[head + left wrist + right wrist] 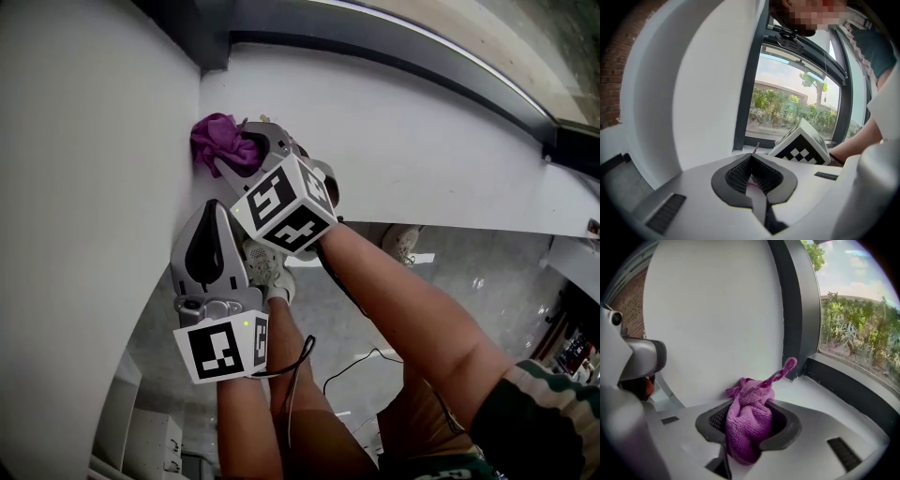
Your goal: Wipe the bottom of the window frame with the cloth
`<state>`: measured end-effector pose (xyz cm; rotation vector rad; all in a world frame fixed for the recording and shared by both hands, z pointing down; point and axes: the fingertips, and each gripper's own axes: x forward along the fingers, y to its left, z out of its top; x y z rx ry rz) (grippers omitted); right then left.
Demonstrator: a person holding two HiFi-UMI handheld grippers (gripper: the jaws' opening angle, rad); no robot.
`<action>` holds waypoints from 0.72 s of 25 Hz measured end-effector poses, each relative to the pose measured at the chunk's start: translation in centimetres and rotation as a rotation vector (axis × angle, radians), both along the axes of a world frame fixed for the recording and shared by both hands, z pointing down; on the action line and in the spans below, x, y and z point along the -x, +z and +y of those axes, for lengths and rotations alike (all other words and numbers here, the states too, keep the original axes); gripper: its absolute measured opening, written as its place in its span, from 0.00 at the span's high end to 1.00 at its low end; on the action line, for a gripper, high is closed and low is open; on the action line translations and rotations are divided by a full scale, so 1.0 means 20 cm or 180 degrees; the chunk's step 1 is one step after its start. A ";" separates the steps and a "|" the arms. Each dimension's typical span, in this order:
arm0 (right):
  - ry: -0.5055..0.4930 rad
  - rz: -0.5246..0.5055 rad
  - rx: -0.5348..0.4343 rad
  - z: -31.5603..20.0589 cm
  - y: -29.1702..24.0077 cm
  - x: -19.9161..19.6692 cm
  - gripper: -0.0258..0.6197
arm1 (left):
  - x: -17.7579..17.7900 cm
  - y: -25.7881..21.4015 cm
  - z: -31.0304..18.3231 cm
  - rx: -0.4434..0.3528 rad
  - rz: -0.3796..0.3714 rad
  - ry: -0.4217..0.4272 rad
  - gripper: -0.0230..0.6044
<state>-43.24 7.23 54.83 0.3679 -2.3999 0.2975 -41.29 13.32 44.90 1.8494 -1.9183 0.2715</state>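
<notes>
The left gripper (751,161) is held nearest the body, its jaws pressed together with only an unidentifiable pink fleck in the gap. It is judged to be parked clear of the work. Further out, the right gripper (752,405) is clamped on the bunched purple cloth (217,139), which is set at the left end of the sill (422,141), against or just beside the side wall (94,187). A stroke along the dark bottom frame rail (855,387) beyond is probably meant to start from this corner.
</notes>
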 end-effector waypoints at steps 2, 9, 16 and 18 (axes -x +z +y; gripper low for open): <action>0.0009 0.0003 -0.0039 -0.04 0.00 0.01 0.72 | 0.00 -0.02 -0.04 -0.0033 0.0007 -0.0003 0.96; 0.0014 -0.0036 -0.0118 -0.12 -0.03 0.02 0.72 | 0.00 -0.05 -0.09 -0.0071 -0.0009 0.0017 0.96; 0.0434 -0.0372 -0.0121 -0.25 -0.16 -0.09 0.72 | -0.01 -0.02 -0.14 0.0001 -0.0064 0.0016 0.96; 0.0443 -0.0253 -0.0052 -0.27 -0.10 -0.11 0.72 | -0.01 0.00 -0.16 0.0034 -0.0084 0.0027 0.96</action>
